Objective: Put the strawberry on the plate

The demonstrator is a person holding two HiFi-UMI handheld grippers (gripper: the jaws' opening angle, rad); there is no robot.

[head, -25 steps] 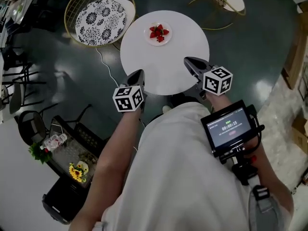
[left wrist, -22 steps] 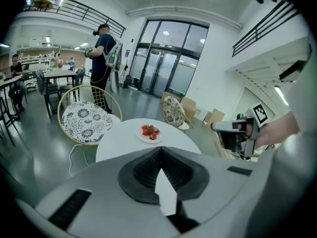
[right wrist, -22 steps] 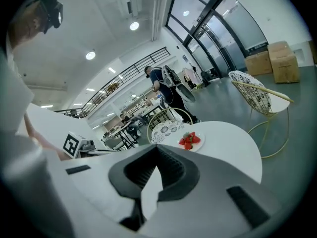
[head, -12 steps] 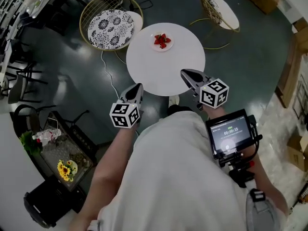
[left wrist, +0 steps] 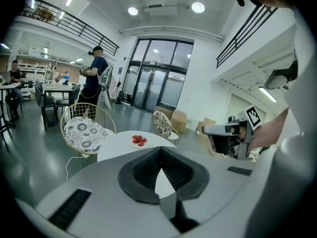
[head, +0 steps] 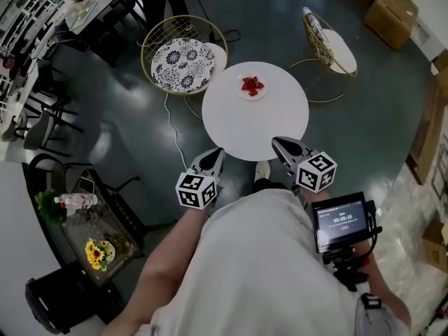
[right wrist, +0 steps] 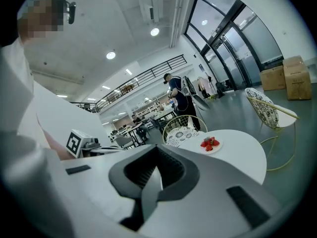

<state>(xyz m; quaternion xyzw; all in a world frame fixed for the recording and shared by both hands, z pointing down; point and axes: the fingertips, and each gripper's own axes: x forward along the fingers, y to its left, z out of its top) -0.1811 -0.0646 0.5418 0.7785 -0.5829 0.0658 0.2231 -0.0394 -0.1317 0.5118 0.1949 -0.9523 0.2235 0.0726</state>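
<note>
Below my head, by the near rim of the round white desk [head: 255, 128], my left gripper [head: 212, 156] and my right gripper [head: 278, 144] hung side by side in the air, both aimed across the desk. The left gripper's jaws were pressed together, their ribbed pads meeting at the tip, and nothing sat between them. The right gripper's jaws were likewise together and empty. Each gripper carried its cube of square markers just behind the jaws, close to my wrists. Red strawberries [head: 252, 85] lay in a small heap on a white plate [head: 241, 91], and that plate stood on the far side of the desk, well apart from both grippers. Nothing else stood on the desk that I could see. Beyond the far rim on my left was a gold wire chair [head: 183, 63] with a black-and-white patterned cushion, just beside the desk, and a second wire chair [head: 329, 44] stood off to the far right. A pale cable [head: 171, 128] trailed over the dark floor from under the first chair. Strapped near my right forearm was a small screen [head: 341, 222], lit, its print too small for me to read. Cardboard boxes [head: 385, 5] rested at the far right edge of the room, and yellow sunflowers [head: 94, 252] showed on a low stand at my left. Across the hall, in the left gripper view, a person [left wrist: 94, 81] in dark clothes stood beyond the patterned chair.
</note>
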